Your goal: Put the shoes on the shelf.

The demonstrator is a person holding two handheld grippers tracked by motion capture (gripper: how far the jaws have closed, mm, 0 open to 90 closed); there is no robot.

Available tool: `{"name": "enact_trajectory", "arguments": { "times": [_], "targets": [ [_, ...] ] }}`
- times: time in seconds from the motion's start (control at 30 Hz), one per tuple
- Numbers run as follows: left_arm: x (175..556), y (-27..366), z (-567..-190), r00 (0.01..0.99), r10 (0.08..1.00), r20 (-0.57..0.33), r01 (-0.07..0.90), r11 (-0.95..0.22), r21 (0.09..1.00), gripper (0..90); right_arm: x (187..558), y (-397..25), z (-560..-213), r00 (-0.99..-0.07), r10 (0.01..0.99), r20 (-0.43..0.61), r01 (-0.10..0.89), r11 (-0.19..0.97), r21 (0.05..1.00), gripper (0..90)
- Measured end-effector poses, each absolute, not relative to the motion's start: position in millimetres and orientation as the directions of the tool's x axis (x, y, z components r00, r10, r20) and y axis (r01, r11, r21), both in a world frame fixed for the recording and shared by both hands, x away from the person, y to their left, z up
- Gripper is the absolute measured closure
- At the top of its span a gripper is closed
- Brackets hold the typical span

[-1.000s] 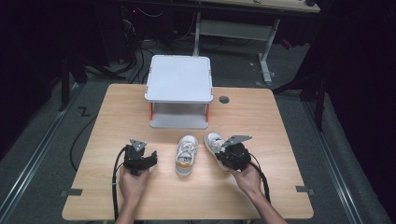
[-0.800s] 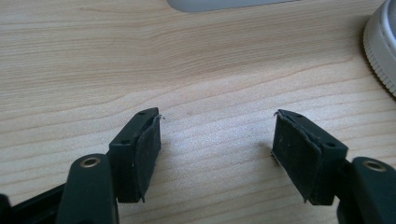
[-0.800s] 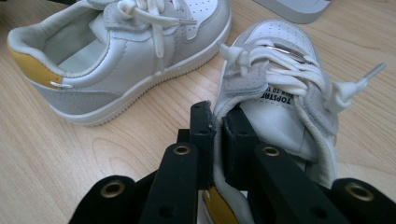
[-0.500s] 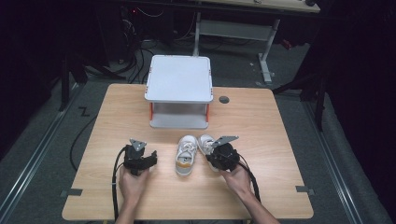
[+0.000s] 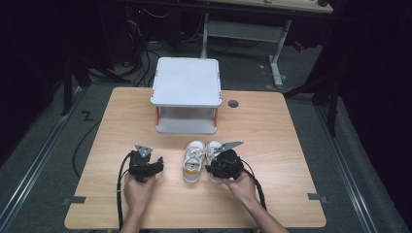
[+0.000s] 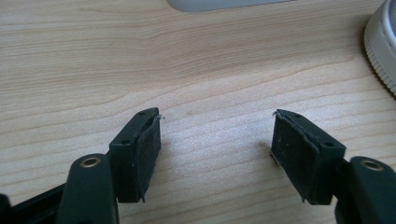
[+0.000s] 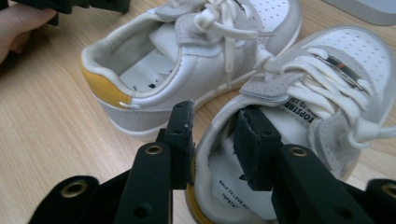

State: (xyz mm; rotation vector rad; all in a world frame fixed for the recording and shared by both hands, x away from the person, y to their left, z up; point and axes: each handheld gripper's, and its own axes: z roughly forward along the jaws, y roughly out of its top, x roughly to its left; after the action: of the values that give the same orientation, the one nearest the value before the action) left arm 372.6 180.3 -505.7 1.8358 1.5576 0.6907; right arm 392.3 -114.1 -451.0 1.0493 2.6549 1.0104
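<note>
Two small white sneakers with yellow heel tabs stand side by side at the table's middle. The left shoe [image 5: 193, 162] [image 7: 187, 60] stands free. On the right shoe [image 5: 213, 147] [image 7: 327, 79], my right gripper [image 5: 222, 167] [image 7: 215, 110] is shut at the heel, one jaw inside the opening and one outside the collar wall. To the left of the shoes my left gripper [image 5: 147, 163] [image 6: 217, 116] hovers open just above bare wood with nothing between its pads. A ribbed white sole edge [image 6: 380, 51] shows at the right edge of the left gripper view.
A white two-level shelf [image 5: 186, 82] stands at the table's back middle, just beyond the shoes; its base [image 6: 224, 3] [image 7: 369, 9] is close ahead of both grippers. A dark round hole [image 5: 233, 103] sits to its right. Bare wooden table [image 5: 291, 141] extends to either side.
My right gripper has carried the right shoe leftward until it stands next to the left shoe. The left gripper has stayed where it was, open.
</note>
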Motion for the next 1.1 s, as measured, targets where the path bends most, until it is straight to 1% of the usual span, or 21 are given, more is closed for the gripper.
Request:
{"name": "enact_trajectory", "arguments": {
  "times": [0.23, 0.33, 0.43, 0.53, 0.6, 0.7, 0.83, 0.9, 0.97, 1.1],
  "targets": [
    [372.6, 180.2, -505.7, 0.165, 0.986, -0.005, 0.658, -0.106, 0.745, 33.1, 392.0, -109.3, -453.1, -0.767, 0.621, 0.16, 0.563, 0.532, 0.632, 57.5],
    [372.6, 180.2, -505.7, 0.165, 0.986, -0.005, 0.658, -0.106, 0.745, 33.1, 390.6, -112.8, -455.6, -0.772, 0.615, 0.162, 0.552, 0.521, 0.651, 54.7],
    [372.6, 180.2, -505.7, 0.164, 0.986, -0.005, 0.658, -0.106, 0.745, 33.2, 387.7, -124.3, -454.6, -0.764, 0.615, 0.197, 0.556, 0.472, 0.684, 52.7],
    [372.5, 180.0, -505.8, 0.163, 0.987, -0.004, 0.658, -0.106, 0.745, 33.1, 381.8, -138.5, -446.8, -0.766, 0.618, 0.178, 0.526, 0.443, 0.726, 51.6],
    [372.4, 179.8, -505.8, 0.163, 0.987, -0.002, 0.658, -0.107, 0.745, 32.8, 379.2, -152.3, -443.1, -0.764, 0.616, 0.191, 0.519, 0.411, 0.749, 50.4],
    [371.1, 178.9, -505.8, 0.168, 0.986, -0.003, 0.658, -0.11, 0.745, 31.4, 377.1, -177.9, -443.2, -0.738, 0.646, 0.193, 0.517, 0.357, 0.778, 51.2],
    [370.4, 177.1, -506.1, 0.164, 0.986, -0.008, 0.658, -0.104, 0.746, 30.2, 379.8, -209.7, -451.5, -0.679, 0.7, 0.221, 0.556, 0.294, 0.778, 50.2],
    [370.5, 177.9, -505.8, 0.17, 0.985, -0.008, 0.66, -0.108, 0.744, 30.3, 384.4, -225.1, -458.6, -0.628, 0.755, 0.186, 0.572, 0.286, 0.768, 50.3],
    [370.4, 177.2, -506.0, 0.165, 0.986, -0.012, 0.659, -0.101, 0.746, 29.5, 391.4, -242.9, -468.2, -0.554, 0.822, 0.134, 0.594, 0.277, 0.755, 50.3],
    [370.1, 173.5, -505.8, 0.188, 0.982, -0.003, 0.655, -0.123, 0.745, 31.2, 399.6, -269.4, -482.0, -0.433, 0.898, 0.074, 0.627, 0.241, 0.741, 48.8]
  ]
}}
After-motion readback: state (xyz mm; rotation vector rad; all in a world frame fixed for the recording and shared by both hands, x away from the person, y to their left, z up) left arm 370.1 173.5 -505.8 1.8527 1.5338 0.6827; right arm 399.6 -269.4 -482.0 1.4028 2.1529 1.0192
